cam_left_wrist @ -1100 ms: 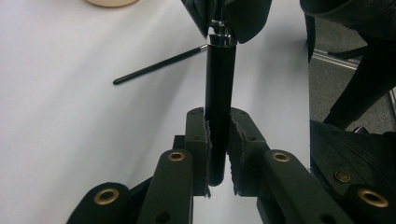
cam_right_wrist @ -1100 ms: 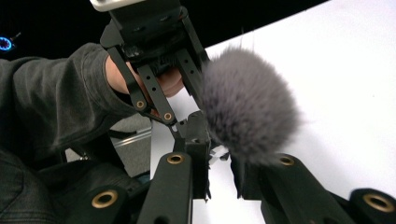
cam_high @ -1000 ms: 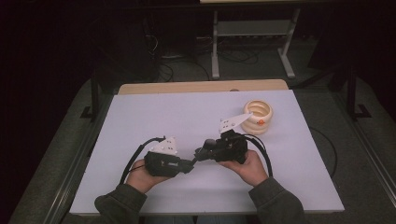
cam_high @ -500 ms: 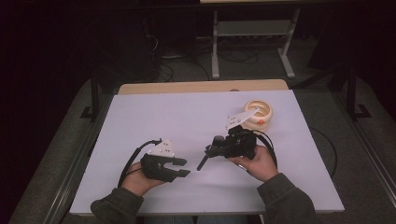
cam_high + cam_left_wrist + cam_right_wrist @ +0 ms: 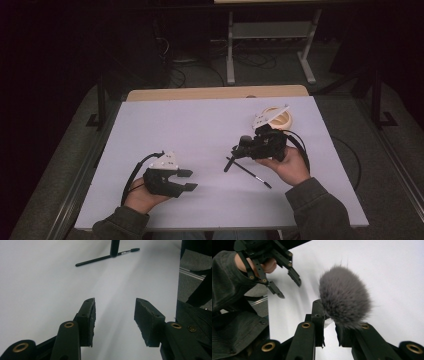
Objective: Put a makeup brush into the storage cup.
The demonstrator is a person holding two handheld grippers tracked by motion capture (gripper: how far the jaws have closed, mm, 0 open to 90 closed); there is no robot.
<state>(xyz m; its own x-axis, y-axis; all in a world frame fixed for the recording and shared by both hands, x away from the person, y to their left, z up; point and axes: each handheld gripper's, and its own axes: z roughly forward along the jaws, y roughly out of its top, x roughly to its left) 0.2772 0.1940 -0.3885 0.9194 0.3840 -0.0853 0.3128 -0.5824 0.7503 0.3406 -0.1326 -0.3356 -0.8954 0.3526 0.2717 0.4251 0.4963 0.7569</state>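
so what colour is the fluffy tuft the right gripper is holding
Grey. The fluffy tuft, clamped in the right gripper, shows best in the right gripper view.

The bench [image 5: 200, 120] lies bare across its far half and its whole left side, so a claw could pass there freely. Between the left claw [image 5: 186, 180] and the right claw [image 5: 235, 156] is a clear strip of white top. A thin black pen [image 5: 252, 173] lies flat just below the right claw and bars a low sweep along the near right. The right claw carries a grey brush [image 5: 344, 297] that sticks out ahead of it. A pale roll [image 5: 278, 118] sits at the far right, just behind the right claw, and closes that corner. The left claw's jaws have just been opening, and the gap between them holds nothing.
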